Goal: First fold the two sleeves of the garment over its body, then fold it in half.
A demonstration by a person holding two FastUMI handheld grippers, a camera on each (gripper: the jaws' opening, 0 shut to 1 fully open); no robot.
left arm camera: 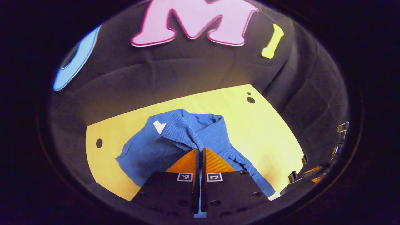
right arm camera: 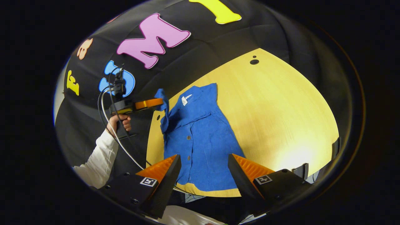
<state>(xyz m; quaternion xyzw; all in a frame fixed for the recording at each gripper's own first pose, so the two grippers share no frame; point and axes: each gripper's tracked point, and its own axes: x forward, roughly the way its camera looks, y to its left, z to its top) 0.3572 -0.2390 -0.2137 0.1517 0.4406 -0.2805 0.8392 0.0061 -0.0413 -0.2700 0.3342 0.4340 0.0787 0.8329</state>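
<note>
My left hand-held gripper pinches one sleeve, lifted above the blue shirt; my right hand-held gripper hangs open. Both folds remain.

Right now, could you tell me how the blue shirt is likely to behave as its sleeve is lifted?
Probably floppy: the blue shirt drapes limply from the left gripper. Likely light, since one pinch lifts the sleeve. Its ribbed fabric should resist slipping.
</note>
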